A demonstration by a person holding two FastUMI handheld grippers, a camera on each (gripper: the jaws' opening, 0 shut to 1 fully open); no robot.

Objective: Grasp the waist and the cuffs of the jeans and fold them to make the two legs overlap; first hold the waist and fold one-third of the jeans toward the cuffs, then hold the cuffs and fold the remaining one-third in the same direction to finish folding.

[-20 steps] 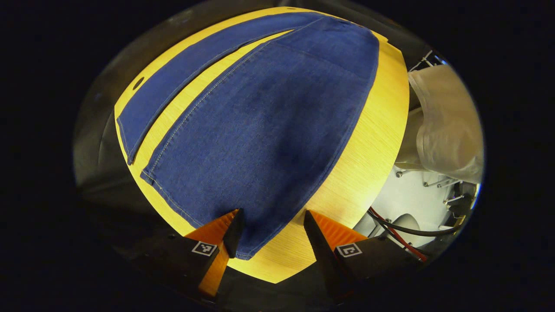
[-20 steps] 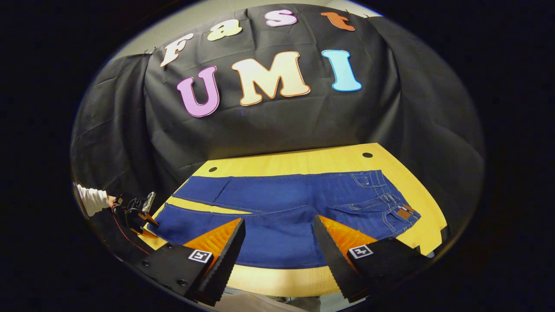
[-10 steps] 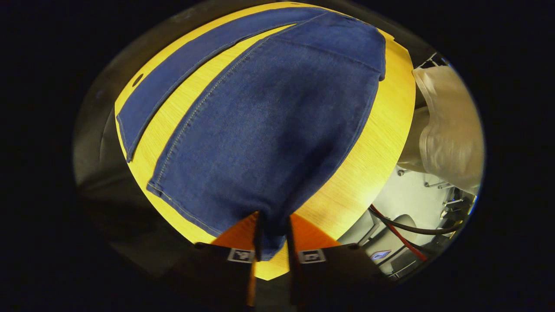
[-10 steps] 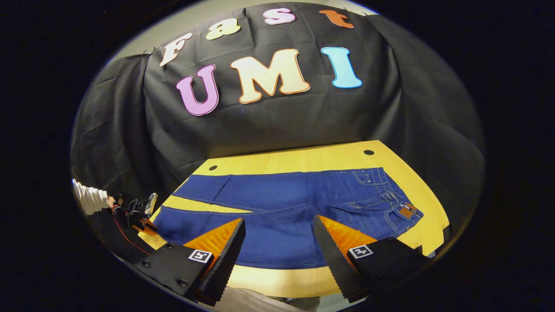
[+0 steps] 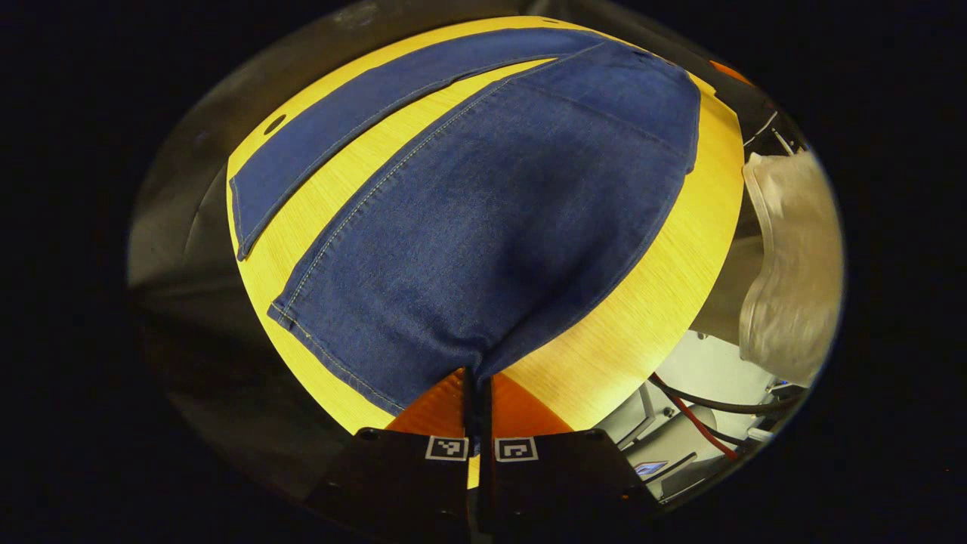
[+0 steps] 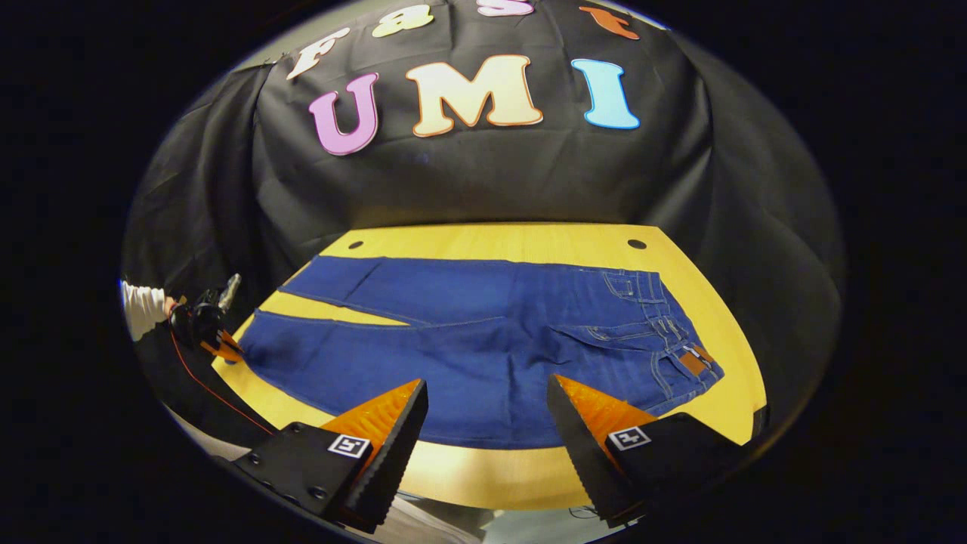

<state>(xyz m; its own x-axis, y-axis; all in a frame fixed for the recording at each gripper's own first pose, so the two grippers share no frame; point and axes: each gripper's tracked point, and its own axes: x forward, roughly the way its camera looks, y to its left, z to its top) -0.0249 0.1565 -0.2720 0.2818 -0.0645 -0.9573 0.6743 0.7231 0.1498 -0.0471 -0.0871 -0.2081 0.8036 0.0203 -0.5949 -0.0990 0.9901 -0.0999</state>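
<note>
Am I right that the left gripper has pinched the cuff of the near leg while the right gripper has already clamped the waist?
Not quite. The left gripper is indeed shut on the cuff of the near leg of the jeans, but the right gripper has not clamped the waist: the right gripper view shows its fingers spread wide apart, hovering over the near edge of the jeans at the table.

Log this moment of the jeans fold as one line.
left hand-held gripper: shut on near cuff | right hand-held gripper: open above jeans | jeans flat on table
</note>
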